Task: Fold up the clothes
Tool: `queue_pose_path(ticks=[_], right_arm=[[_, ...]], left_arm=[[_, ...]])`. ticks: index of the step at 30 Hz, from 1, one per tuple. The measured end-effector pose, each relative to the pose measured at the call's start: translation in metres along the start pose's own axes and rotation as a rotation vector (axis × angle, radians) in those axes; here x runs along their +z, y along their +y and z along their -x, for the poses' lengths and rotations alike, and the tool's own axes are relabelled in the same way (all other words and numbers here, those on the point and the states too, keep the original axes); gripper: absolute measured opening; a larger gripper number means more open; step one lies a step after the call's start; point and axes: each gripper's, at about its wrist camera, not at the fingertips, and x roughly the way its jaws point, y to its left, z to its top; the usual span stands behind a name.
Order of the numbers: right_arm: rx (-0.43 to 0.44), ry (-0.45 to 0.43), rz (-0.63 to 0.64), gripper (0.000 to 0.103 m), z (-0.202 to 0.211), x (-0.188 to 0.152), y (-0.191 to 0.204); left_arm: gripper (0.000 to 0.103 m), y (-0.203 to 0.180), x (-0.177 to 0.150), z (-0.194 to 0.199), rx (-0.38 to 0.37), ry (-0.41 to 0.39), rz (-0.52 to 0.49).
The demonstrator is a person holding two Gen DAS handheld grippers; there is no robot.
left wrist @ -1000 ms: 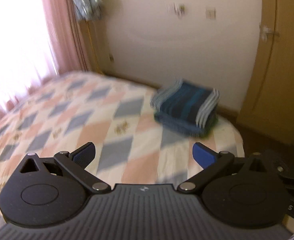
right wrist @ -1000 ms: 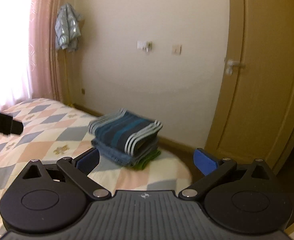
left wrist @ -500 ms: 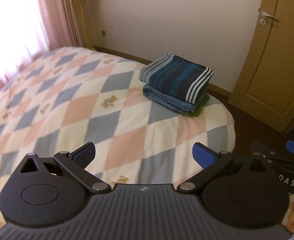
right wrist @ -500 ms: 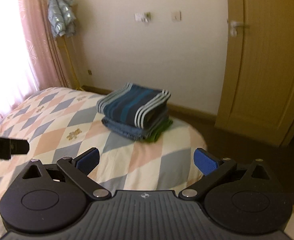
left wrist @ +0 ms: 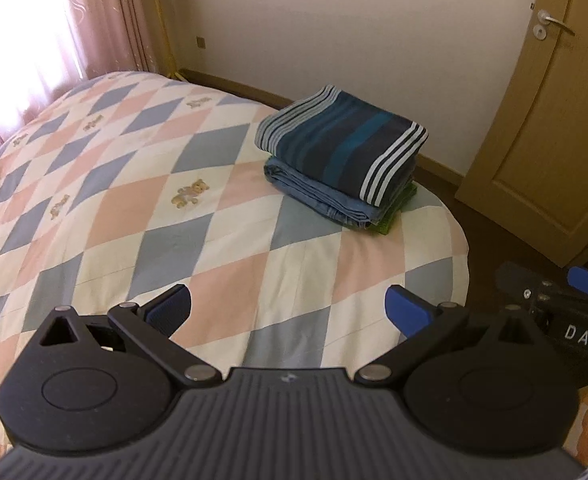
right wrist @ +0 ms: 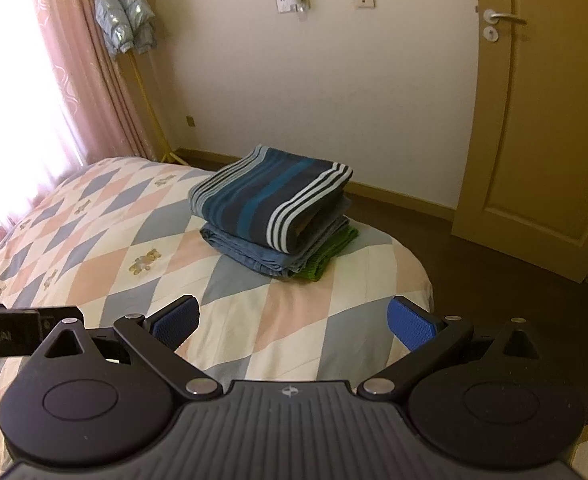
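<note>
A stack of folded clothes (left wrist: 342, 156) (right wrist: 273, 208) lies near the bed's far right corner: a dark blue striped piece on top, a denim-blue one under it, a green one at the bottom. My left gripper (left wrist: 287, 312) hovers open over the quilt, well short of the stack, nothing between its blue pads. My right gripper (right wrist: 291, 322) is also open and empty, over the bed's near right part. The right gripper's body (left wrist: 566, 316) shows at the right edge of the left wrist view; the left gripper's body (right wrist: 9, 330) shows at the left edge of the right wrist view.
The bed wears a quilt (left wrist: 133, 200) of pink, grey and cream diamonds. Its rounded edge drops to dark floor (right wrist: 494, 280) on the right. A tan door (right wrist: 542, 112) stands at the right, pink curtains (right wrist: 73, 60) at the left, a jacket (right wrist: 123, 12) hanging in the corner.
Both cameras have tilted down and drawn back, so more quilt shows and the stack sits lower in view. Both grippers stay open and empty.
</note>
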Motion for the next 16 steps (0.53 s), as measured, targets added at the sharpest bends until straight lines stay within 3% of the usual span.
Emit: queue_pose_path(ticks=[8,16], right_arm=[[0.014,0.058,0.001,0.103,-0.046,0.026,-0.025],[0.027,0.085,0.015,0.103,-0.077,0.048,-0.037]], left_arm=[[0.102,-0.019,0.026,-0.042,0.032,0.038,0.013],[0.102,-0.020,0.046,-0.058,0.035,0.027,0.065]])
